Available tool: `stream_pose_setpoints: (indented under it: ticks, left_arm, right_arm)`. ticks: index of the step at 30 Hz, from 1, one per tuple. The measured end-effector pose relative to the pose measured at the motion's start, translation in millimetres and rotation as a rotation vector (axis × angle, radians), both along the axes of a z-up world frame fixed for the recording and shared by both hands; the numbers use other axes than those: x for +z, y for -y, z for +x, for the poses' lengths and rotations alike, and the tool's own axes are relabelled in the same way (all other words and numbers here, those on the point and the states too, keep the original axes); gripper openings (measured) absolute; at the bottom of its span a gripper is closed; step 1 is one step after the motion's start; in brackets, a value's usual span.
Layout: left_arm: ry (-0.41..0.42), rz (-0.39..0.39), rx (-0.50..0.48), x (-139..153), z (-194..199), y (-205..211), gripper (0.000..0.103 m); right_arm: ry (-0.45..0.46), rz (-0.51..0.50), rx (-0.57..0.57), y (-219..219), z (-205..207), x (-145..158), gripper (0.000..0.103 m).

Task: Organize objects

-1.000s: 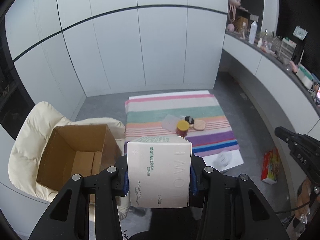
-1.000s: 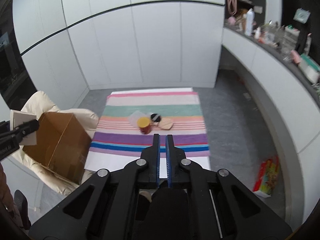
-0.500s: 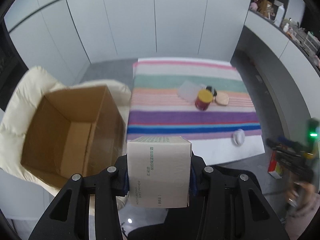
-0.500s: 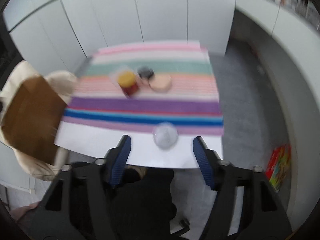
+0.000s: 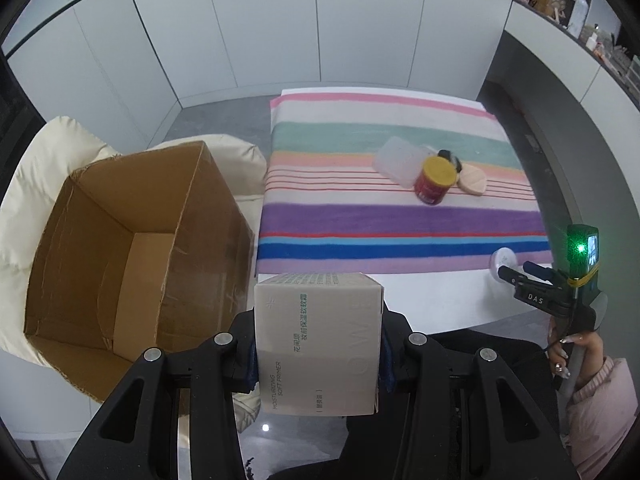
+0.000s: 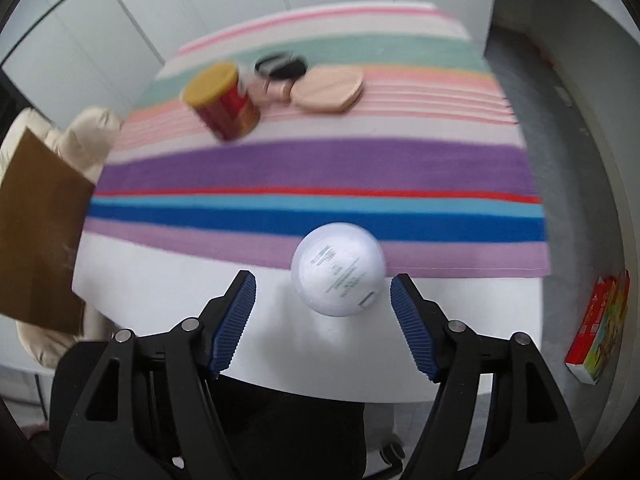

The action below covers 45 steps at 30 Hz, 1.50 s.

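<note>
My left gripper (image 5: 318, 354) is shut on a pale beige primer box (image 5: 318, 344), held over the table's near edge just right of an open cardboard carton (image 5: 120, 248). My right gripper (image 6: 322, 292) points down at a round white jar (image 6: 338, 268) lying at the striped cloth's front edge; its jaws are opening and stand either side of the jar without touching it. The same white jar (image 5: 502, 262) shows beside the right gripper (image 5: 520, 276) in the left wrist view. A red jar with a yellow lid (image 6: 222, 102), a black compact (image 6: 280, 66) and a beige compact (image 6: 328, 88) sit farther back.
The striped cloth (image 5: 400, 216) covers a white table (image 6: 160, 280). The carton rests on a cream cushion (image 5: 28, 184) to the left. A clear plastic lid (image 5: 398, 162) lies by the red jar. A red packet (image 6: 598, 340) lies on the floor at right. A hand (image 5: 572, 352) holds the right gripper.
Both grippers have come down toward the table. The right gripper went from shut to open and now straddles the white jar. The left keeps its hold on the primer box.
</note>
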<state>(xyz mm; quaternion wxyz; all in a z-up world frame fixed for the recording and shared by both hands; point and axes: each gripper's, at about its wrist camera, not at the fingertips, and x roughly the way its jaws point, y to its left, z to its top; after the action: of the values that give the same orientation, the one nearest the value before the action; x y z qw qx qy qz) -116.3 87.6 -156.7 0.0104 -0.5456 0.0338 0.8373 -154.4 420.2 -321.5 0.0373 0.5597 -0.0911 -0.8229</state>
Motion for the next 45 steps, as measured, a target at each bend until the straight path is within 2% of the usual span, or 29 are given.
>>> stream_pose_setpoints:
  ticks: [4, 10, 11, 12, 19, 23, 33, 38, 45]
  left_arm:
    - [0.036, 0.004, 0.009, -13.0, -9.9, 3.5, 0.045]
    - [0.064, 0.007, 0.005, -22.6, -15.0, 3.1, 0.045]
    - [0.067, 0.009, 0.004, -23.3, -15.0, 2.9, 0.045]
    - [0.069, 0.010, 0.004, -24.1, -15.2, 2.8, 0.045]
    - [0.071, 0.004, -0.003, -23.5, -13.2, 0.1, 0.045]
    - [0.055, 0.001, -0.002, -18.7, -12.6, -0.5, 0.045]
    - [0.028, 0.013, 0.006, -5.6, -8.4, 3.1, 0.045]
    - [0.006, 0.020, 0.006, 6.9, -4.7, 4.5, 0.045]
    - [-0.025, 0.039, 0.017, 27.1, 1.1, 9.1, 0.045]
  right_arm:
    - [-0.002, 0.080, 0.005, 1.0, -9.6, -7.6, 0.073]
    - [0.035, 0.112, 0.039, 6.3, -17.2, -25.3, 0.072]
    - [0.041, 0.107, 0.038, 6.3, -17.3, -27.2, 0.071]
    - [0.042, 0.108, 0.034, 5.8, -16.7, -28.0, 0.060]
    - [0.033, 0.151, -0.008, -0.6, -14.9, -24.4, 0.060]
    - [0.027, 0.130, -0.038, -4.7, -10.6, -11.7, 0.060]
    - [-0.051, 0.163, -0.074, 4.4, 0.5, 72.7, 0.060]
    - [-0.081, 0.149, -0.090, 17.7, 14.6, 131.2, 0.060]
    - [-0.190, 0.158, -0.047, 54.3, 51.9, 214.8, 0.060]
